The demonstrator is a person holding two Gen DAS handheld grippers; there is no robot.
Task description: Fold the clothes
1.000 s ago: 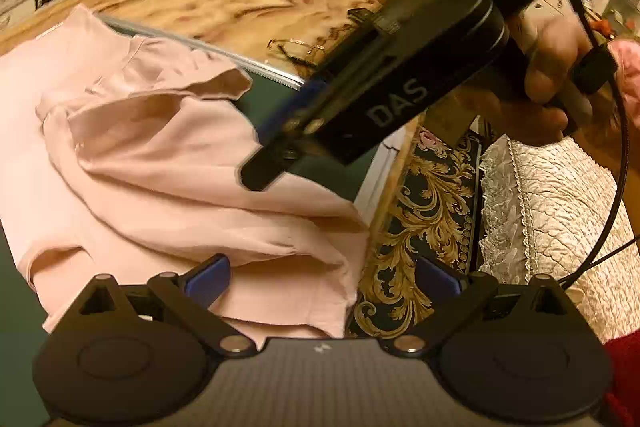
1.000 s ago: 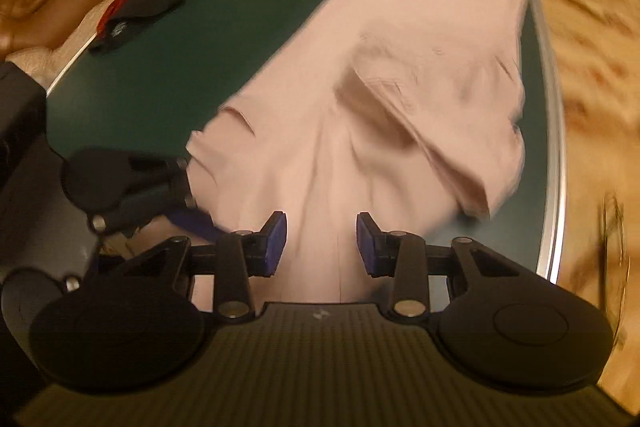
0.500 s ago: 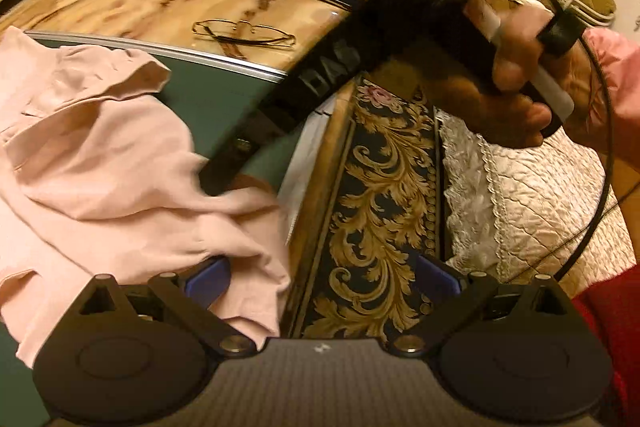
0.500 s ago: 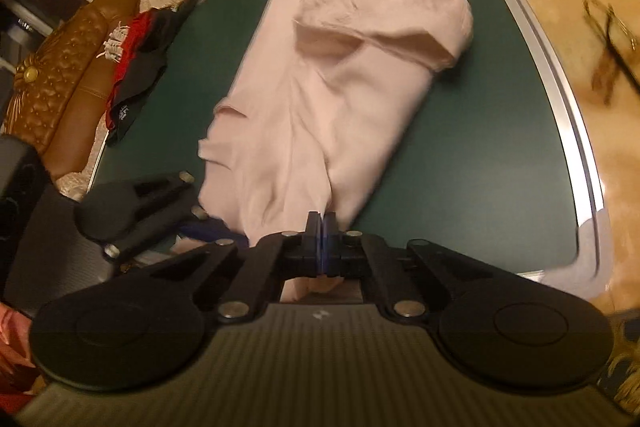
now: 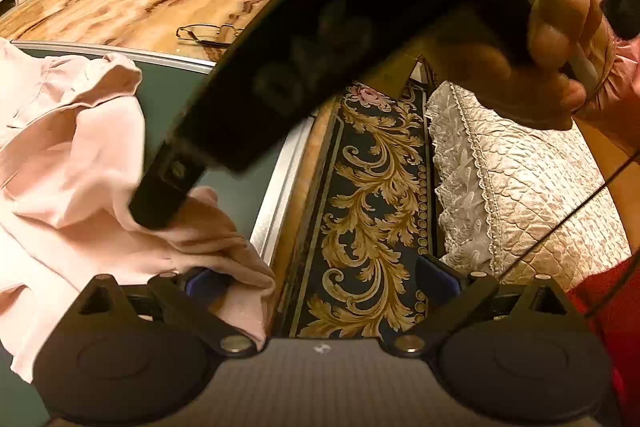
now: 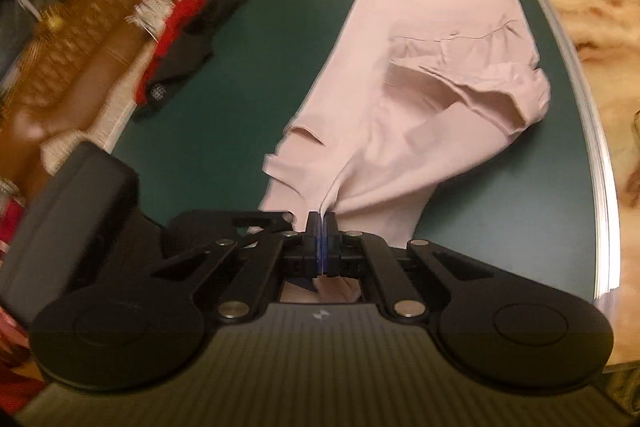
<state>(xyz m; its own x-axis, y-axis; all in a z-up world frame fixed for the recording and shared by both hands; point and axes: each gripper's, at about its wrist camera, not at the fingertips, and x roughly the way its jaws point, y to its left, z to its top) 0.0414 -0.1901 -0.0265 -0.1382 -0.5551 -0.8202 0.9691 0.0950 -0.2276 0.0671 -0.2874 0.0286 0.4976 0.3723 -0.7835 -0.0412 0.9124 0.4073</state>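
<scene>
I have the near edge of the pink garment [image 6: 420, 99] pinched in my right gripper [image 6: 321, 227]; its jaws are closed flat on a gather of cloth, and the fabric fans out from them in taut creases. The rest of the garment lies rumpled on the green mat [image 6: 248, 75], running away to the far edge, with a loose flap bunched on the right side. My left gripper [image 5: 320, 279] stands wide and holds nothing; one blue pad [image 5: 206, 281] rests against the garment's near corner, the other hangs past the mat's rim over the patterned carpet [image 5: 372, 195].

So I judge the fold has barely begun: one corner taken, the other not. Next I should bring the left gripper in over the mat and close it on the free corner, level with the right. Then both can lift together and carry the near edge toward the far one.
</scene>
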